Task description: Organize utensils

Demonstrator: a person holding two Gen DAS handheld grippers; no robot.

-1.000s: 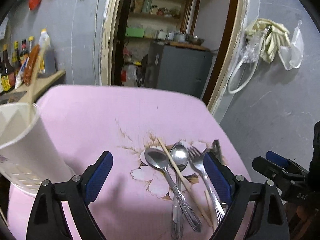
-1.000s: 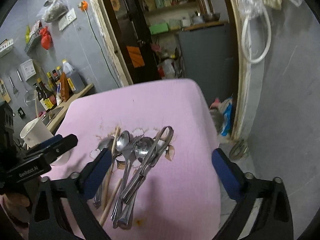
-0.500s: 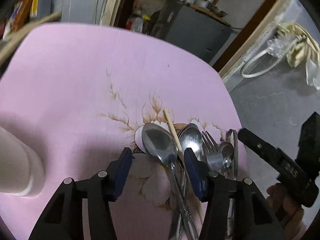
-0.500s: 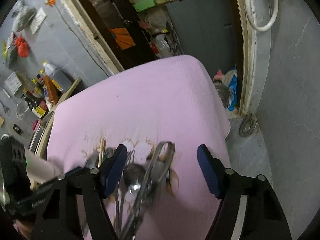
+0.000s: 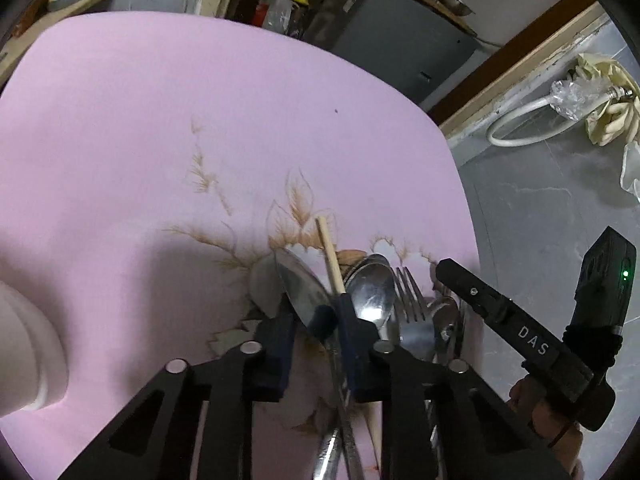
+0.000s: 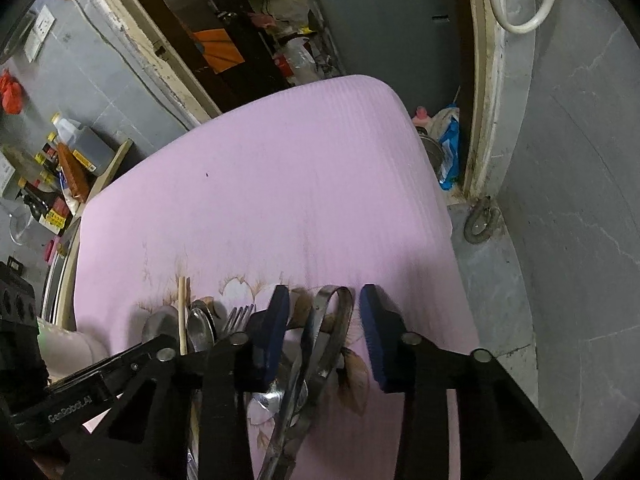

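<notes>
Left gripper point(image 5: 316, 308): jaws have just been closing from a wide spread and now pinch the neck of the large spoon point(image 5: 300, 284), whose bowl sits tilted.
Right gripper point(image 6: 324, 308): jaws have just been closing too; the pads straddle the metal tongs point(image 6: 332, 289) with small gaps on both sides, so nothing is gripped yet.
Meaning: both grippers have dropped onto the pile; the first pickups look about to begin.
Utensils: all lie heaped on the pink mat point(image 5: 160, 120), none sorted.
Count: three spoon bowls, one fork point(image 5: 408, 292), one pair of tongs, one chopstick point(image 5: 330, 256), perhaps a second under the handles.
White cup point(image 5: 24, 340): one, at the mat's left edge, well apart from the pile.
</notes>
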